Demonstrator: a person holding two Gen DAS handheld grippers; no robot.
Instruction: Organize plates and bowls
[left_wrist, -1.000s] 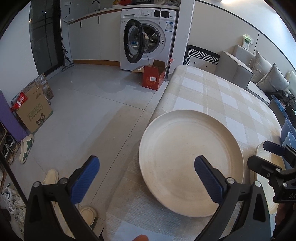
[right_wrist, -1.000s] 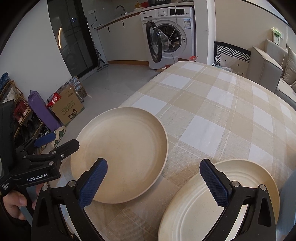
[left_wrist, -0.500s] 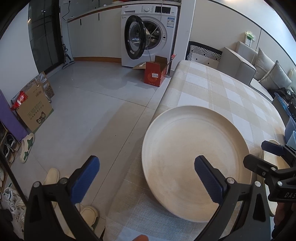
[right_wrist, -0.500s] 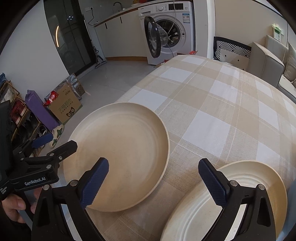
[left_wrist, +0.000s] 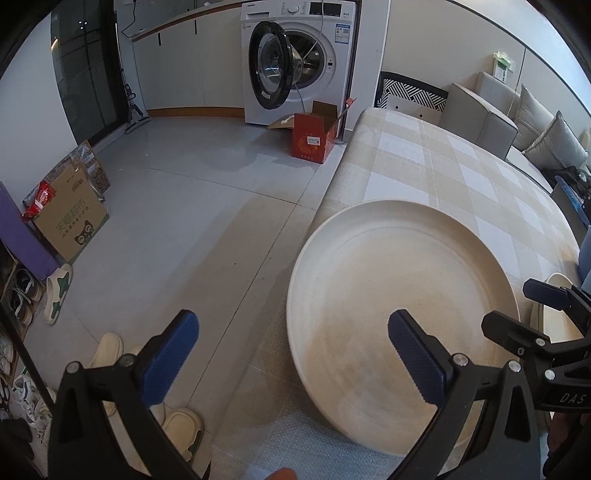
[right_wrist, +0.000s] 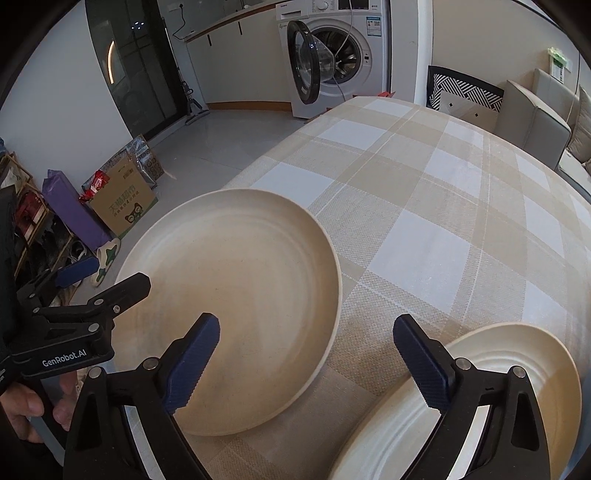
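A large cream plate (left_wrist: 402, 295) (right_wrist: 236, 288) lies at the left edge of the table with the beige checked cloth (right_wrist: 443, 184). My left gripper (left_wrist: 291, 321) (right_wrist: 110, 275) hovers open over that plate's left rim: one blue pad is above the floor, the other above the plate. A second cream plate (right_wrist: 517, 369) (left_wrist: 543, 321) lies to the right, near the front edge. My right gripper (right_wrist: 306, 325) (left_wrist: 508, 306) stands open above the gap between the two plates, with its right pad over the second plate's rim. Neither gripper holds anything.
Left of the table is bare floor with slippers (left_wrist: 107, 350), a cardboard box (left_wrist: 70, 221) and a red box (left_wrist: 314, 140). A washing machine (right_wrist: 332, 55) with its door open stands at the back. A sofa (left_wrist: 480, 118) runs along the table's far right side.
Both grippers have sunk a little toward the table, so the plates look larger and nearer. The plates have not moved.
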